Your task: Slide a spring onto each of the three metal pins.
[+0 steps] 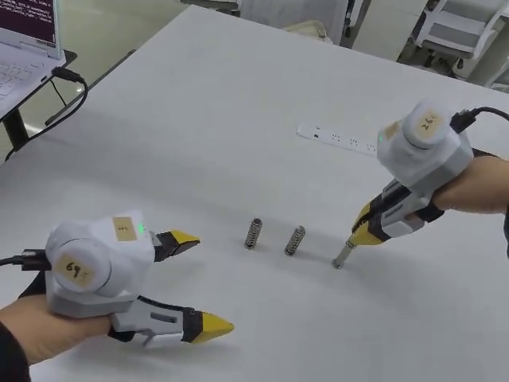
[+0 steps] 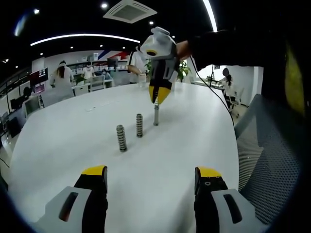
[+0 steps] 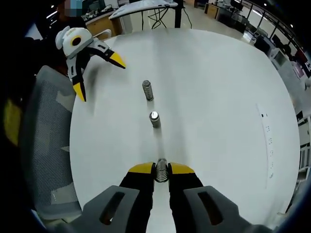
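Two metal pins stand upright on the white table [image 1: 199, 143], each with a spring around it: one [image 1: 253, 233] [image 2: 121, 138] [image 3: 147, 90] on the left, one [image 1: 295, 240] [image 2: 139, 125] [image 3: 154, 118] beside it. The third pin [image 1: 343, 255] [image 2: 156, 115] stands to their right with its lower part bare. My right gripper [image 1: 359, 233] [image 2: 156, 98] [image 3: 162, 168] is at its top, shut on a spring [image 3: 162, 172] that sits over the pin. My left gripper [image 1: 199, 281] [image 2: 151, 172] [image 3: 92, 63] hovers open near the front left, holding nothing.
A white power strip [image 1: 338, 138] [image 3: 266, 126] lies behind the pins. A laptop [image 1: 24, 40] with a black cable [image 1: 67, 95] sits on a side stand at far left. A grey mesh chair [image 2: 272, 145] [image 3: 43, 145] stands at the table's edge.
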Demonstrator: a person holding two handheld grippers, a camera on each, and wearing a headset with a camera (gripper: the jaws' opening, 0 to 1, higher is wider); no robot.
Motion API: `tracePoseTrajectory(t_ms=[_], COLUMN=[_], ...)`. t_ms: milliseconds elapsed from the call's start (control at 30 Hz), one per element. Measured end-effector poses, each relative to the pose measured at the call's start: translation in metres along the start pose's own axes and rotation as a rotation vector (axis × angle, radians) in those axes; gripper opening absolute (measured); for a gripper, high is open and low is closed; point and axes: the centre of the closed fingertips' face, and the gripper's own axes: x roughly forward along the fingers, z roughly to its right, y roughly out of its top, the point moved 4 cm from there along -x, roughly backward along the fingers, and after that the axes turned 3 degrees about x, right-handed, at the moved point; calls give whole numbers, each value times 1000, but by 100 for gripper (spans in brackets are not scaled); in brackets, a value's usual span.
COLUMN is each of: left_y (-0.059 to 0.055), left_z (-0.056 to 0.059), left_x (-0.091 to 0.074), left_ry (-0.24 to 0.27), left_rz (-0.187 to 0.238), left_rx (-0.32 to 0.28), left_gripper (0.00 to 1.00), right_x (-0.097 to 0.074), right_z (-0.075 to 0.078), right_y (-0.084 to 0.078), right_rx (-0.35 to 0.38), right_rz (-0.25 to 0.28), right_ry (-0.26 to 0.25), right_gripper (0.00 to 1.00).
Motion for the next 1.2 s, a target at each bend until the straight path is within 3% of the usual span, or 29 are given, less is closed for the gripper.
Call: tracePoseTrajectory(t_ms=[1200], left_y=[1], left_z=[2], left_x=[3], left_ry=[-11], left_rz=[-5], left_rx=[-5], left_gripper=[68], right_x=[42], right_z=[-1], right_y=[-11], right_rx=[0], right_rz=[-16], right_ry=[-2], right_gripper=[9])
